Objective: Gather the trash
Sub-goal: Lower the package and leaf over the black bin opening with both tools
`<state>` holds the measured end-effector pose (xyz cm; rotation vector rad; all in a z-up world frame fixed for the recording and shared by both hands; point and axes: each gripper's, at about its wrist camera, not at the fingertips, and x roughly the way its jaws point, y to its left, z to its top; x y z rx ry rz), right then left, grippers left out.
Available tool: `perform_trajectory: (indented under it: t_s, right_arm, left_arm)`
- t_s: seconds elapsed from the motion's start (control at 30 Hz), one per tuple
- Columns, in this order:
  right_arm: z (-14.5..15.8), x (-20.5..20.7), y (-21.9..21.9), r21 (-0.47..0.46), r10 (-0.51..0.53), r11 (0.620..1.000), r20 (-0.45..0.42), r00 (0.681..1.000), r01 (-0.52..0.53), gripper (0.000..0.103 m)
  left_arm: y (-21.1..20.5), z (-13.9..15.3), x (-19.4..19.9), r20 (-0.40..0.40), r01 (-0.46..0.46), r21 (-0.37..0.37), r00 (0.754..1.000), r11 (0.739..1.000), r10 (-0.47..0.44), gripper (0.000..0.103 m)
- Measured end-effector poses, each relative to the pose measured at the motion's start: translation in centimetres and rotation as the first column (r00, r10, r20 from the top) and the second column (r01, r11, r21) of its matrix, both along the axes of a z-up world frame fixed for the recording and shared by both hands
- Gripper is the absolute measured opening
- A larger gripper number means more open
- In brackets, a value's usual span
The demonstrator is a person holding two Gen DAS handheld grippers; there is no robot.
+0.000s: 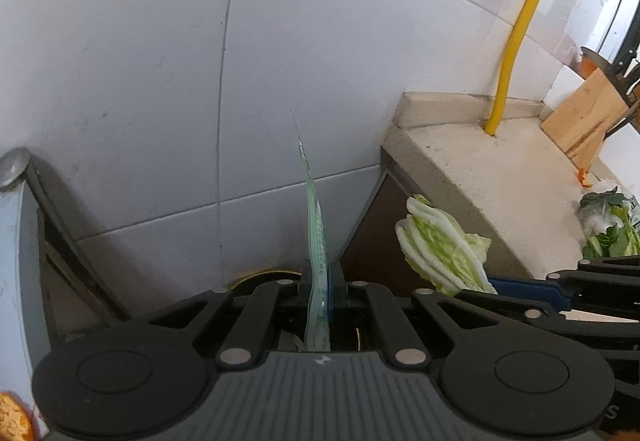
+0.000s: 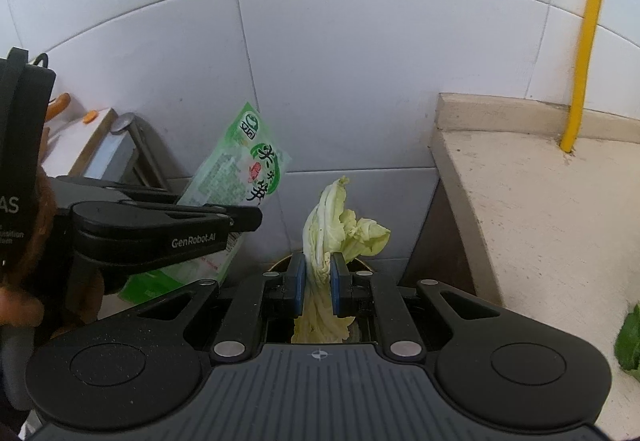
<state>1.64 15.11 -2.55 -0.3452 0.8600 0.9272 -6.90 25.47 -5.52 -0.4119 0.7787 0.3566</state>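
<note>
My left gripper (image 1: 320,281) is shut on a flat green plastic wrapper (image 1: 316,241), seen edge-on and standing up from the pads. The right wrist view shows the same wrapper (image 2: 236,177) face-on with printed lettering, pinched in the left gripper (image 2: 256,219). My right gripper (image 2: 318,281) is shut on a pale green cabbage leaf (image 2: 340,225) that sticks up between its blue pads. That cabbage leaf (image 1: 444,245) and the right gripper (image 1: 496,287) also show at the right of the left wrist view. A dark round opening with a yellow rim (image 1: 264,277) lies below the fingers, mostly hidden.
A beige stone counter (image 2: 532,201) stands to the right with a yellow pipe (image 2: 580,81) rising from it. White wall tiles (image 1: 140,81) fill the background. A wooden knife block (image 1: 584,117) and leafy greens (image 1: 608,229) rest on the counter. A metal appliance (image 2: 116,149) sits left.
</note>
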Motion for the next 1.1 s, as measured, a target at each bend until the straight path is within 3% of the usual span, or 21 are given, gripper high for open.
perform_trajectory:
  t_s: [0.43,0.67,1.1]
  right_arm:
    - [-2.7,1.6,2.6,-0.052,0.003,0.999,-0.039,0.999,-0.005,0.017]
    - [-4.5,2.2,3.6,-0.078,0.007,0.997,-0.076,0.997,-0.013,0.017]
    - [-8.4,4.7,5.0,-0.139,-0.013,0.99,-0.136,0.991,-0.006,0.017]
  left_arm:
    - [1.0,-1.7,1.3,-0.085,-0.019,-0.026,0.996,0.999,0.016,0.002]
    - [1.7,-3.1,2.2,-0.132,-0.039,-0.079,0.991,0.996,0.028,0.002]
    - [2.9,-7.1,4.9,-0.299,-0.101,-0.144,0.953,0.984,0.054,0.002]
